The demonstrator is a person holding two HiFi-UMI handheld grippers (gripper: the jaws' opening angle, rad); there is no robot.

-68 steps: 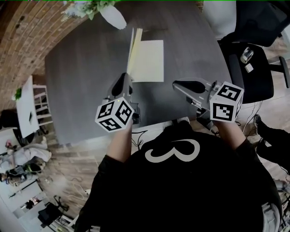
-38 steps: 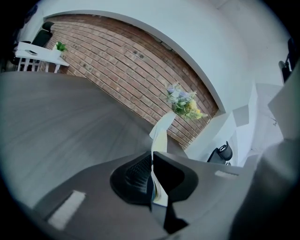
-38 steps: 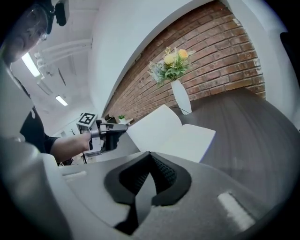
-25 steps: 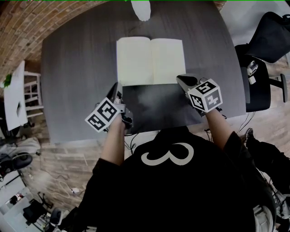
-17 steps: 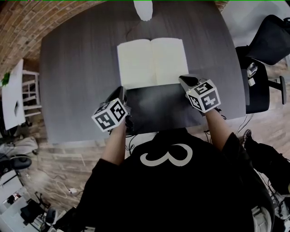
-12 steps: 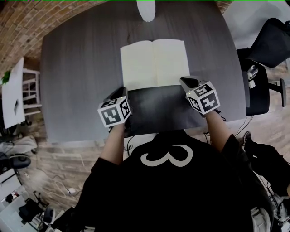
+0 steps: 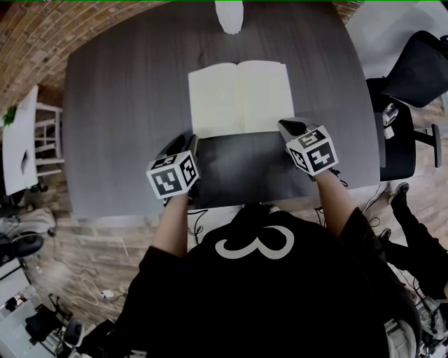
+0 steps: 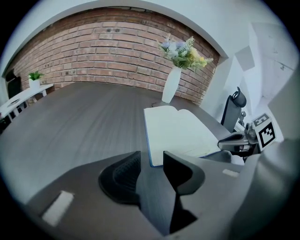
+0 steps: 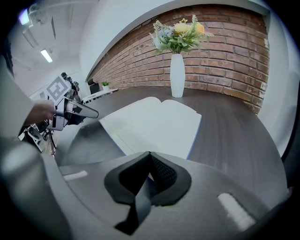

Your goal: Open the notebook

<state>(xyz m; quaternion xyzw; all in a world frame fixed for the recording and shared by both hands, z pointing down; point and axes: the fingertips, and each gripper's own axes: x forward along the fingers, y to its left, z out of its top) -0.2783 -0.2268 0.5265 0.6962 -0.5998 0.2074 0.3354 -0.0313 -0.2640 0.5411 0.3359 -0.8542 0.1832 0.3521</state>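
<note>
Two cream pages face up where the notebook [image 7: 240, 98] lies fully open and flat on the dark grey worktop [image 7: 126, 105], its spine running from 12 to 6 o'clock in the head view. A white vase [image 7: 229, 14] of flowers stands at 12 o'clock from it, a little apart. The left hand-held gripper [image 7: 187, 142] hangs at the notebook's 7 o'clock corner, just beside it and pointing slantwise down. Its own view shows the jaws apart, having just been opening, with nothing between the pads. Only bare worktop fills the gap, and the blue-edged corner of the notebook lies just past the tips toward 12 o'clock. The right hand-held gripper [image 7: 285, 126] sits at the notebook's 5 o'clock corner, its tip at the near edge of the right-hand page. In its own view the jaw tips meet, so it is closed. A pale sliver shows below the tips, and whether that is a pinched page cannot be told. Each hand-held gripper appears in the other's view, across the notebook's near edge.
</note>
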